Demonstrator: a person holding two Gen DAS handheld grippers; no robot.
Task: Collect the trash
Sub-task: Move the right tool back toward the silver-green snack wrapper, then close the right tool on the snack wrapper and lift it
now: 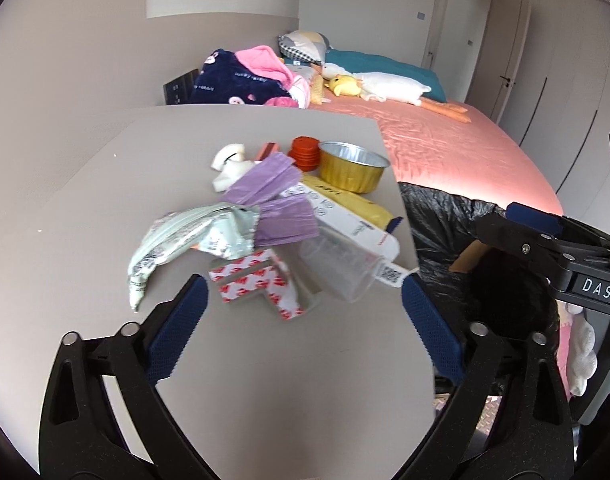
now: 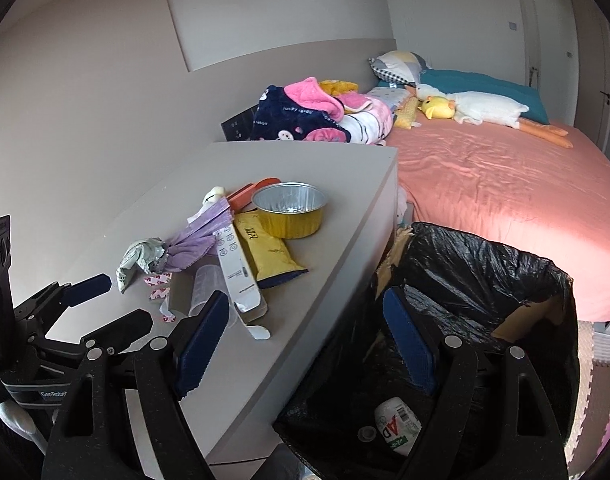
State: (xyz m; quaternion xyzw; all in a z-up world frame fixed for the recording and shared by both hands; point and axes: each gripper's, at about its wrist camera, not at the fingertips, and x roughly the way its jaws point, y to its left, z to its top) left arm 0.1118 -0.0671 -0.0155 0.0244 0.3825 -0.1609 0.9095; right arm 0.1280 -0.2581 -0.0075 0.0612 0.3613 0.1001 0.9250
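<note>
A pile of trash lies on the grey table (image 1: 85,184): a red-and-white wrapper (image 1: 253,280), a clear plastic cup (image 1: 337,268), a crumpled silver bag (image 1: 185,240), purple masks (image 1: 273,196), a white box (image 1: 345,216), a yellow packet (image 1: 369,208), a gold foil bowl (image 1: 351,166) and orange caps (image 1: 305,152). My left gripper (image 1: 303,312) is open, just short of the wrapper and cup. My right gripper (image 2: 305,340) is open and empty over the black bin bag (image 2: 485,280); it also shows in the left wrist view (image 1: 521,224). A white bottle (image 2: 397,424) lies in the bag.
The bin stands against the table's right edge. A bed with a pink sheet (image 2: 505,184), blankets (image 2: 305,116) and a plush goose (image 2: 485,108) lies beyond. The wall runs along the table's left side.
</note>
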